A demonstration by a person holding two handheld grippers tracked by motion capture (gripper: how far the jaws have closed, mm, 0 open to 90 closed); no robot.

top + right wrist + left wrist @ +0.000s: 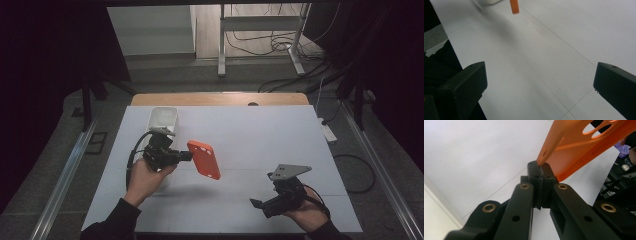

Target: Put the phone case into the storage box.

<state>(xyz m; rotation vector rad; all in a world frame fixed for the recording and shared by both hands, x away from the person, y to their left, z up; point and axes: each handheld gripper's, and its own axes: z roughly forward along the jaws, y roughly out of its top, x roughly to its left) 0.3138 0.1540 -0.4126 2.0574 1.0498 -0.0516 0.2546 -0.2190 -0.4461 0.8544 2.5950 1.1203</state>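
An orange phone case [204, 159] hangs in the air over the left half of the white table [260, 130]. My left gripper [188, 155] is shut on its left edge and holds it tilted. In the left gripper view the jaws pinch the rim of the orange phone case [584, 147], whose camera cut-outs show at the top right. My right gripper [257, 205] rests low at the front right of the table, open, with nothing between its fingers [466, 82]. The lower tip of the orange phone case [514, 6] shows far off in the right gripper view.
A white box-shaped container [163, 120] stands at the back left of the table, just behind my left hand. A wooden strip [220, 98] runs along the table's far edge. Cables and a metal stand lie on the floor beyond.
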